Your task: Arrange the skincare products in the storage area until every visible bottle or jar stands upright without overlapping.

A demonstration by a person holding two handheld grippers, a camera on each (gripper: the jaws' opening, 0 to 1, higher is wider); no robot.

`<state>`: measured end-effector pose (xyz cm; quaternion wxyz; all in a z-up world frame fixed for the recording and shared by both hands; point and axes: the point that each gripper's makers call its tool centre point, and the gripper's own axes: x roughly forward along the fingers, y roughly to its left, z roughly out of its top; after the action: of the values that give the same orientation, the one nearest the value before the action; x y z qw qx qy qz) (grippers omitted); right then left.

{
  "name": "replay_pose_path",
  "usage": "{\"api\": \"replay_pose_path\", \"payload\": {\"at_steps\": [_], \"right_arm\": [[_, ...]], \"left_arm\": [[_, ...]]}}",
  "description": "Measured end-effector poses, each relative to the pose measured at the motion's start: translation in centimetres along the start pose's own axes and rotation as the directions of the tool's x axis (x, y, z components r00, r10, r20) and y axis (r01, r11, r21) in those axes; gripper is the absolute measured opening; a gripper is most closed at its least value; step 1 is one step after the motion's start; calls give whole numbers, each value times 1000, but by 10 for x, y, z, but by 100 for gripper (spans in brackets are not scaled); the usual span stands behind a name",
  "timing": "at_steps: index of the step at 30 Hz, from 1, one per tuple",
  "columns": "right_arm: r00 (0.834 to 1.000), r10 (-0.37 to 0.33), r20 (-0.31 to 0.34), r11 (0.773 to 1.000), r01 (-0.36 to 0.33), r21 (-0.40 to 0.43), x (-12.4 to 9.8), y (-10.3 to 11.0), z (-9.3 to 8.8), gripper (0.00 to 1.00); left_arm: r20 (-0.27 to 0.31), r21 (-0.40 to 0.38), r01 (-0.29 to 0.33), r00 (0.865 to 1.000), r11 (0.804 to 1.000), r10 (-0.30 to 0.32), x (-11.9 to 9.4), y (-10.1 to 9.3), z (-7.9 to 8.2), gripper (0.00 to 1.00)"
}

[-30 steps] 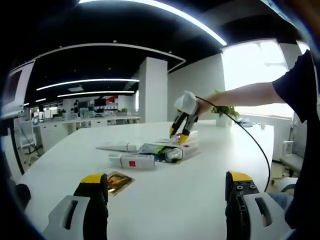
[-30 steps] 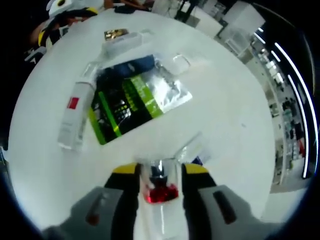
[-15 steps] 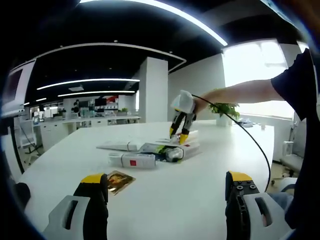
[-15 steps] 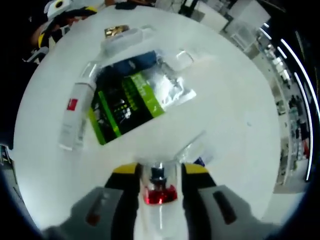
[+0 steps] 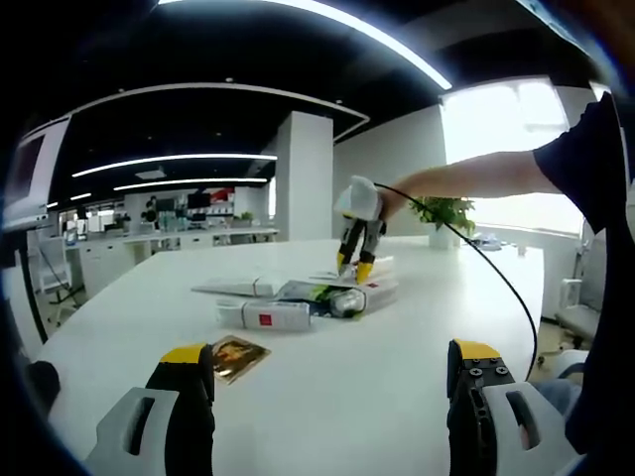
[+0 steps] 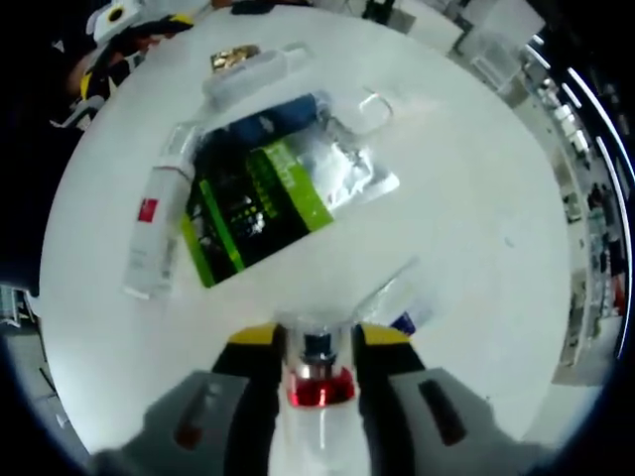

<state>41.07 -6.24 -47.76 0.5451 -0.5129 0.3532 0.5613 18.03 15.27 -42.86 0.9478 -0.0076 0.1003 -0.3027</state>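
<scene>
While the right gripper (image 6: 306,342) hung above the far cluster on the table (image 6: 466,228), its jaws sat closed on a clear bottle (image 6: 316,387) with a red band, and that bottle looked lifted just off the surface, though the fisheye made the gap hard to judge. From the left gripper view the same right gripper (image 5: 351,268) pointed steeply down over the pile, so the bottle's long axis ran close to vertical, along the jaws. That was the relation the coming move turned on: the bottle was near upright in the grip, with bare table directly under it and to the right of the pile, well apart from the other products.

Just beyond the jaws lay a green and black sachet (image 6: 260,206), flat, and left of it a white tube (image 6: 151,243) with a red square, lying on its side with its long axis running near to far. A white box (image 6: 248,77) lay at the far end, with a small gold packet (image 6: 230,58) beside it.

The left gripper (image 5: 322,387) stayed low at the near edge, jaws wide apart and holding nothing, well apart from the cluster. The right hand was plainly the nearer one to everything that needed standing up, and the tube (image 5: 264,316) looked the next likely candidate.
</scene>
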Motion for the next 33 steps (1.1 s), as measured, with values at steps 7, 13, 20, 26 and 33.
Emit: {"api": "replay_pose_path", "payload": {"at_steps": [7,13,20,26,33], "right_arm": [[999,38,-12,999,-37,10,0,2,0,29],[998,57,-17,998,-56,8,1,-2,0,29],[997,74,-14,997,-74,6,2,-3,-1,28],[998,56,-3,998,-56,16,1,-3,-2,26],[999,29,16,998,-30,53,0,-5,-2,25]], "left_arm": [[-2,2,5,1000,1000,-5,0,-1,1,100],[-4,2,7,1000,1000,-7,1,0,2,100],[-6,-3,4,1000,1000,-4,0,0,-1,100],[-6,-5,0,1000,1000,0,0,1,-2,100],[-8,-3,-3,1000,1000,3,-1,1,-2,100]]}}
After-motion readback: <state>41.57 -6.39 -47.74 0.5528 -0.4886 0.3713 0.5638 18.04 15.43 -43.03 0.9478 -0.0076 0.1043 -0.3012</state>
